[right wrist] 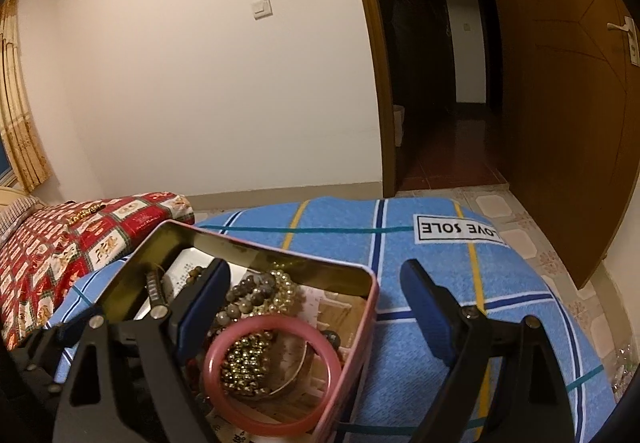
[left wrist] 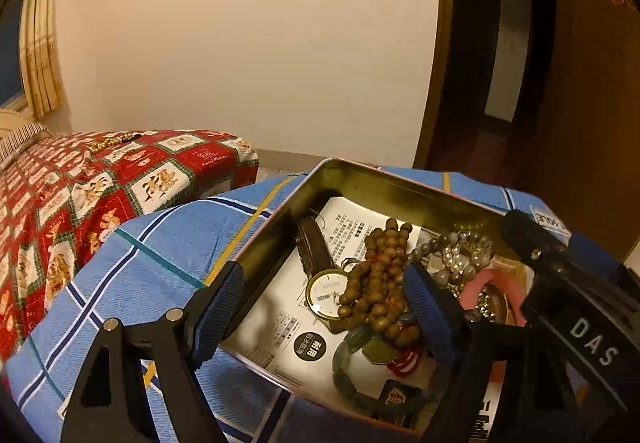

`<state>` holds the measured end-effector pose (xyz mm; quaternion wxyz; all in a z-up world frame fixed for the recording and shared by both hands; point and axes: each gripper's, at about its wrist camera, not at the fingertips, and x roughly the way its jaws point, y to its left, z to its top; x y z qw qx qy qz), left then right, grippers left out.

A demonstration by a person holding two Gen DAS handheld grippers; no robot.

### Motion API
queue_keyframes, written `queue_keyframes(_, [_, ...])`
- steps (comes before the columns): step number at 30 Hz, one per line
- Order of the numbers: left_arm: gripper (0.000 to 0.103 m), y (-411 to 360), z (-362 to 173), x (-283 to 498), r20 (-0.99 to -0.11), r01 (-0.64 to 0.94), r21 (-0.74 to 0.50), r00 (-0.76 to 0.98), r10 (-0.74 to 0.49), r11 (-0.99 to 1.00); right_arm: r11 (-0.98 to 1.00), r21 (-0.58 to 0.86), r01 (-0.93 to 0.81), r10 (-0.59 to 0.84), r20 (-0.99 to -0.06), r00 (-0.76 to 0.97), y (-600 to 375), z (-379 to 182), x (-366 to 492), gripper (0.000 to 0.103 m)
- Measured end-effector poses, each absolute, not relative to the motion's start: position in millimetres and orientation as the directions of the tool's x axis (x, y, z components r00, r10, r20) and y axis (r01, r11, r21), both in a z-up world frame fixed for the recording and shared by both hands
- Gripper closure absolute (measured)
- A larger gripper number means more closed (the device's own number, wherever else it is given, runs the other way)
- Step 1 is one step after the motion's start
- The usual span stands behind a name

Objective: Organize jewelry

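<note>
An open metal tin lined with printed paper sits on a blue plaid cloth. It holds a gold watch, a brown wooden bead strand, a green stone bracelet, grey and pearl beads and a pink bangle. My left gripper is open, straddling the tin's left wall above the watch. My right gripper is open, straddling the tin's right wall, holding nothing. It shows at the right of the left wrist view.
A red patterned bedspread lies to the left with a gold chain on it. A white label is sewn on the blue cloth. A cream wall, an open wooden door and a dark hallway stand behind.
</note>
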<state>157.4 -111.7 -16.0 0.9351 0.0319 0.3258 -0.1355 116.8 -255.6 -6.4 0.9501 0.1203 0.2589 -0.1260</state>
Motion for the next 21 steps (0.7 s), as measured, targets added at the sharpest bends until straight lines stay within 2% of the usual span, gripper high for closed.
queue_keyframes(3, [0.021, -115, -20, 163, -0.648, 0.267, -0.009, 0.733, -0.208, 0.964, 0.939, 0.158, 0.306, -0.179, -0.535, 0.826, -256, -8, 119, 0.014])
queue_keyframes(11, [0.021, -117, -21, 160, -0.653, 0.283, 0.010, 0.729, -0.208, 0.959, 0.935, 0.165, 0.314, -0.181, -0.538, 0.823, -258, -8, 118, 0.014])
queue_keyframes(19, [0.021, -116, -17, 142, -0.625, 0.272, 0.057, 0.760, -0.178, 0.961, 0.931, 0.107, 0.349, -0.256, -0.489, 0.834, -251, -2, 92, 0.014])
queue_keyframes(21, [0.021, -112, -14, 134, -0.608, 0.265, 0.059, 0.774, -0.176, 0.962, 0.932, 0.084, 0.354, -0.277, -0.464, 0.841, -246, 1, 85, 0.011])
